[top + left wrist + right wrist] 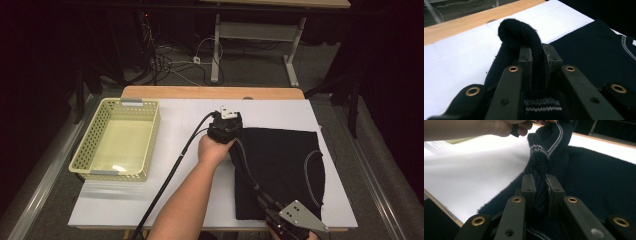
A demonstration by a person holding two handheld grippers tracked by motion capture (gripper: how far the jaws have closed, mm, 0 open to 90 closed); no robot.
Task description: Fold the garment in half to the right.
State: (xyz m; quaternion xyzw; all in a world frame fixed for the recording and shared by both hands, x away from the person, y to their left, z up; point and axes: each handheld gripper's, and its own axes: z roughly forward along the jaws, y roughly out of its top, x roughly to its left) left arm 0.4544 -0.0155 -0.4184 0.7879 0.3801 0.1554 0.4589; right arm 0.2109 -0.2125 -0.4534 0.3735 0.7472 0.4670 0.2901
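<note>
My left gripper [537, 62] pinches a fold of the dark sweater [285, 165] at its far left corner. My right gripper [540, 188] clamps its near edge. The sweater lies on the table's [190, 125] right half, a basket [85, 155] at far left.

High view: above near tabletop [150, 200] edge, facing forward, down. Gripper views: low, very close, along own jaws. All share dark garment [285, 165], white tabletop.
</note>
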